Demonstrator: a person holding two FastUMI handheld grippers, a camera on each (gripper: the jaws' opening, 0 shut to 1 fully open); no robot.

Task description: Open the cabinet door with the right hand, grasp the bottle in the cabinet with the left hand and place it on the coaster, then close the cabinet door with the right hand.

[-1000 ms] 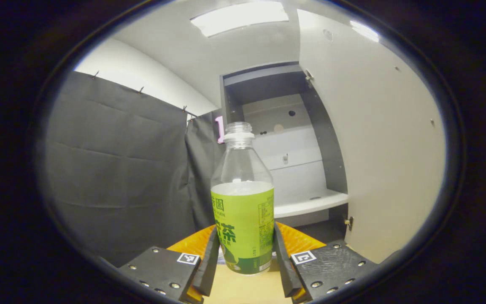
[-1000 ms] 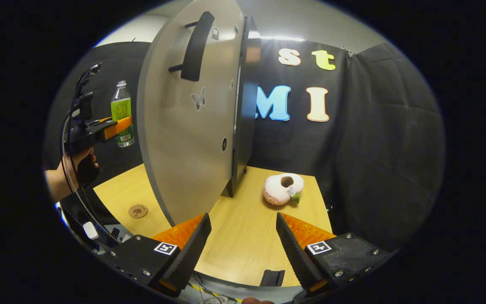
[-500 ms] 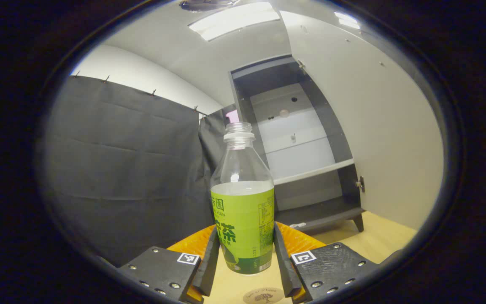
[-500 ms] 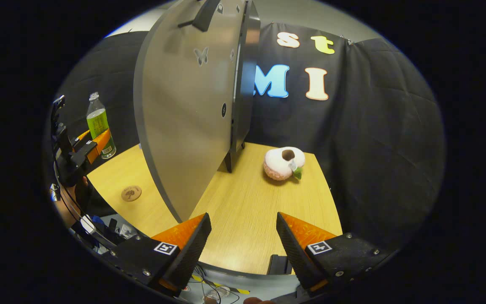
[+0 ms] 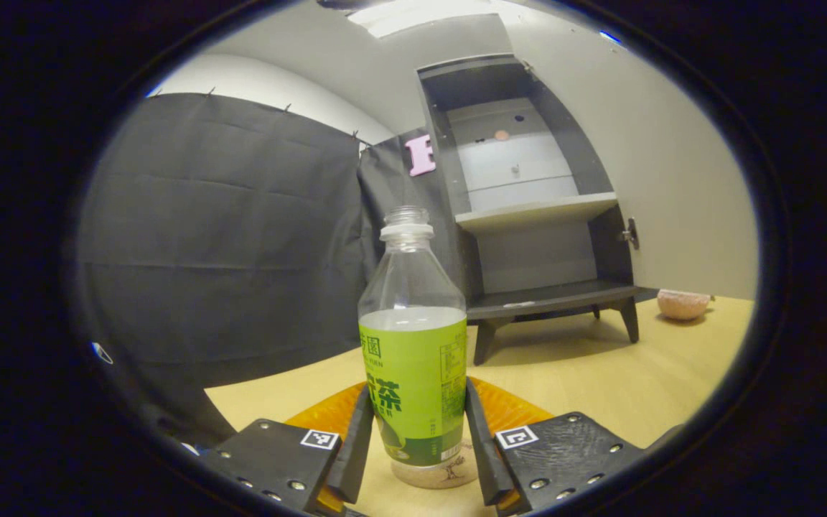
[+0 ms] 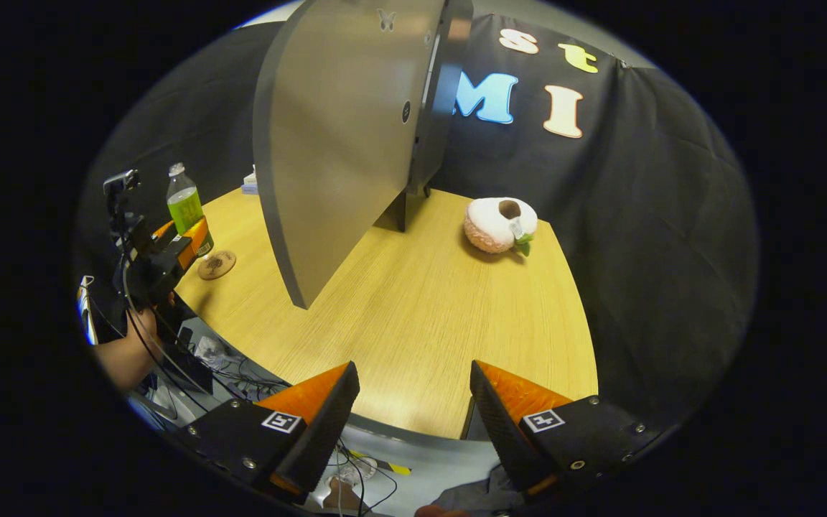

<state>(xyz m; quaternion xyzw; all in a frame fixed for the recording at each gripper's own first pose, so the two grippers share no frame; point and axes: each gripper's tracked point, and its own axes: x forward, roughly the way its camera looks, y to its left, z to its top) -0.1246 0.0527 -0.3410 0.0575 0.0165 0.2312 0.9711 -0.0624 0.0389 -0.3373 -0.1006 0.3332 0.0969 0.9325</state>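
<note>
A clear bottle (image 5: 413, 345) with a green label and no cap stands upright between my left gripper's (image 5: 413, 438) fingers, which press on its lower sides. Its base hovers just over or rests on a round cork coaster (image 5: 433, 474); I cannot tell which. In the right gripper view the bottle (image 6: 185, 205) and left gripper (image 6: 182, 240) sit at the table's left edge beside the coaster (image 6: 216, 264). The cabinet (image 5: 528, 215) stands with its door (image 6: 334, 143) swung wide. My right gripper (image 6: 413, 402) hangs open over the table's near edge, holding nothing.
A pink and white plush doughnut (image 6: 500, 224) lies on the wooden table (image 6: 421, 309) right of the cabinet. Cables and clutter lie below the table's left edge. A person's hand (image 6: 123, 355) holds the left gripper. Black cloth walls the booth.
The left gripper has lowered the bottle from in front of the cabinet down to the coaster. The right gripper has drawn back and risen, away from the door.
</note>
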